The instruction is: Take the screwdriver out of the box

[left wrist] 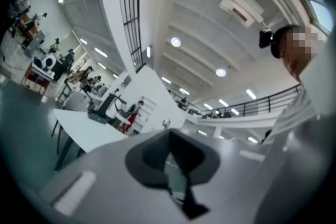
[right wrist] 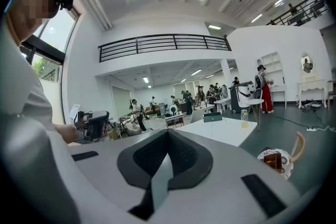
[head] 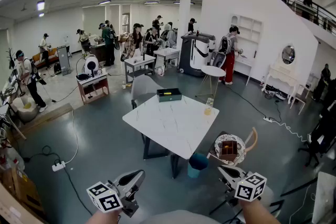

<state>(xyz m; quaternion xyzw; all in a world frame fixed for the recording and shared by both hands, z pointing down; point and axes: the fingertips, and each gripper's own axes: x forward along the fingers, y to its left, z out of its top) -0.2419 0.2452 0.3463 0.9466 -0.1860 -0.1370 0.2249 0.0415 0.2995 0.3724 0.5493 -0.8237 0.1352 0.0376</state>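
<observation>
A dark green box (head: 169, 94) stands at the far corner of the white table (head: 173, 126), with a yellow-handled screwdriver (head: 167, 93) lying inside it. Both grippers are held low and near me, well short of the table. My left gripper (head: 136, 176) is at the bottom left, tilted slightly upward, its jaws shut with nothing in them. My right gripper (head: 224, 171) is at the bottom right, and its jaws look shut and empty too. The right gripper view shows the box (right wrist: 212, 117) small and far off on the table (right wrist: 223, 132). The left gripper view shows the box (left wrist: 100, 115) as a distant dark shape.
A drink bottle (head: 209, 107) stands near the table's right edge. A chair with a patterned cushion and a brown box (head: 229, 149) is at the table's near right, with a blue bin (head: 198, 161) beside it. A grey chair (head: 143, 86) sits behind the table. Several people work at desks further back.
</observation>
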